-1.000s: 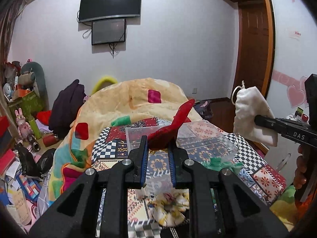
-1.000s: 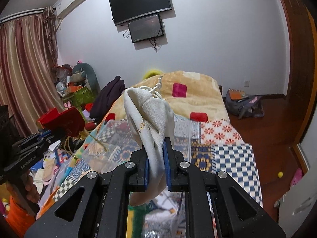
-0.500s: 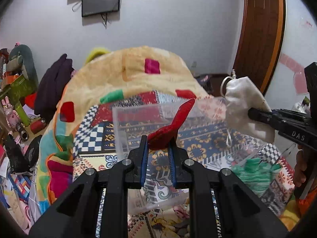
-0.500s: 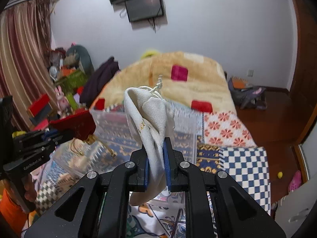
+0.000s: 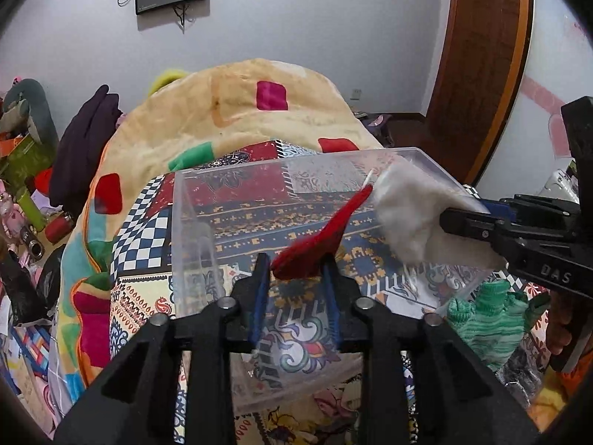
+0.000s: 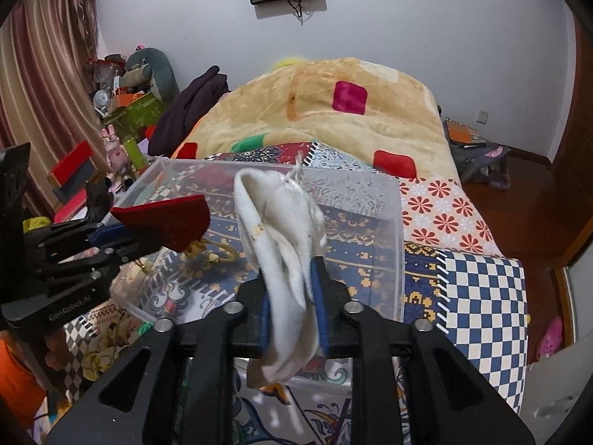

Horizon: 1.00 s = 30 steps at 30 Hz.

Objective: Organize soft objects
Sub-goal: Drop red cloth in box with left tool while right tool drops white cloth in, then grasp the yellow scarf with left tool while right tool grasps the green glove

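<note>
A clear plastic bin sits on the patterned bedspread; it also shows in the right wrist view. My left gripper has its jaws parted wider than before, with a red pouch still resting between them over the bin; its gold cord hangs below. My right gripper holds a white drawstring pouch over the bin's right side, jaws also slightly parted. In the left wrist view the white pouch is blurred.
A green knit item lies right of the bin, and a floral scrunchie lies at its near left. A yellow blanket is heaped behind. Clutter and boxes line the left side; a wooden door is at the right.
Both grippers have moved down and forward over the bin. Both sets of jaws have widened, and the white pouch blurs as it shifts.
</note>
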Each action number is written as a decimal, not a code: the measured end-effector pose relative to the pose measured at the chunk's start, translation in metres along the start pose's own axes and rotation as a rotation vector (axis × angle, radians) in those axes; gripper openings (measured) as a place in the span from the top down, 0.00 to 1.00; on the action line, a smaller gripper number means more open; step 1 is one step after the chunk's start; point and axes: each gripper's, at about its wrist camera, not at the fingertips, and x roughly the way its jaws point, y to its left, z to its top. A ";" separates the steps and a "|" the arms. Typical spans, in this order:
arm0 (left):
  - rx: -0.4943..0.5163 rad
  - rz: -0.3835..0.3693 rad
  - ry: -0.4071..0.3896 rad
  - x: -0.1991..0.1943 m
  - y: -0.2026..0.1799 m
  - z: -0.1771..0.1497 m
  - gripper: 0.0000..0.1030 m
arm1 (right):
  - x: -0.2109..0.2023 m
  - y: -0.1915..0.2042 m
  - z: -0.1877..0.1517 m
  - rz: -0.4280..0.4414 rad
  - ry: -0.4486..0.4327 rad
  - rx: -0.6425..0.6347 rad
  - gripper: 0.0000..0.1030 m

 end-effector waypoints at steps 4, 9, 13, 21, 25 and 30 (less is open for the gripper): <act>-0.013 0.008 -0.025 -0.011 -0.001 0.000 0.48 | -0.012 0.003 0.000 0.013 -0.035 -0.001 0.52; -0.027 0.003 -0.056 -0.033 -0.001 0.001 0.37 | -0.033 0.007 0.004 0.025 -0.089 0.003 0.42; -0.030 0.010 -0.093 -0.055 -0.001 -0.001 0.31 | -0.055 0.011 0.003 0.040 -0.138 0.010 0.31; -0.025 0.032 -0.134 -0.091 -0.003 -0.018 0.13 | -0.082 0.020 -0.013 0.043 -0.184 -0.002 0.21; -0.009 0.035 -0.105 -0.093 -0.006 -0.033 0.12 | -0.080 0.025 -0.026 0.045 -0.157 -0.014 0.20; 0.004 0.013 -0.031 -0.083 -0.012 -0.059 0.12 | -0.067 0.027 -0.047 0.035 -0.099 -0.014 0.20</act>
